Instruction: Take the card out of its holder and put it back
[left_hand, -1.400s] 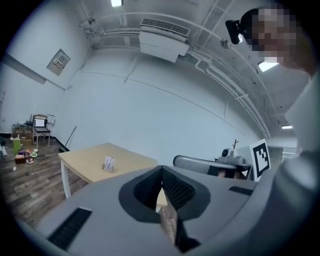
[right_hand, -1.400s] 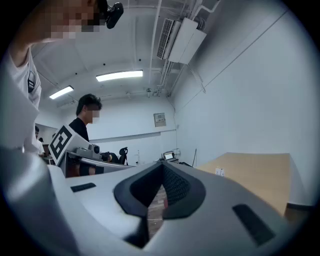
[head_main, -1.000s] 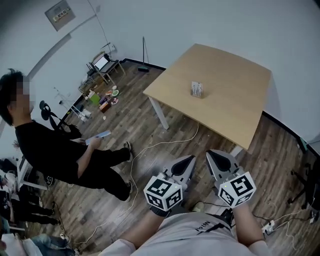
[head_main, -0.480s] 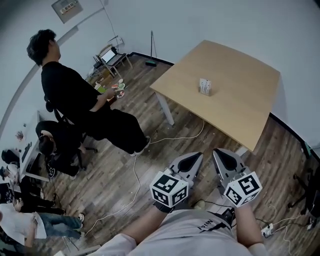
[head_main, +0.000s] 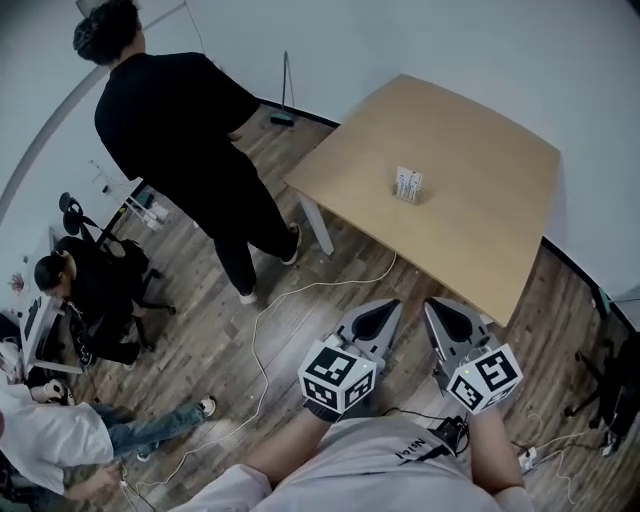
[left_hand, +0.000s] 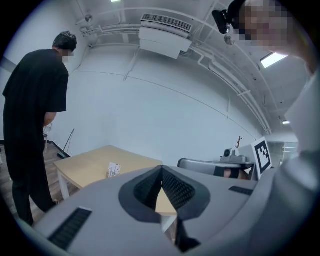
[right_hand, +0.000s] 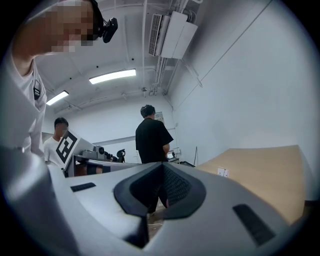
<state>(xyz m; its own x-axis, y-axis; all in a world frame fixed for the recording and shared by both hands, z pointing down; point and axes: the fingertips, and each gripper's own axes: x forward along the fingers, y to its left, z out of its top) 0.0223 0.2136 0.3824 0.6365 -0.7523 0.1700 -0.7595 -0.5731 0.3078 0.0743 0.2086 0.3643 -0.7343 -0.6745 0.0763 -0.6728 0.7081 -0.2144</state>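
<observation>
Wooden table on plank floor, card holder atop

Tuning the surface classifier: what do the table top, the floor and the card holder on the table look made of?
Table top: light wood or wood-look laminate, matte, even tan with no glare. Its legs are white, possibly painted metal.
Floor: brown-grey planks with visible seams and grain; whether real wood or vinyl, cannot tell.
Card holder: too small to judge; it reads only as pale, with faint print.
</observation>
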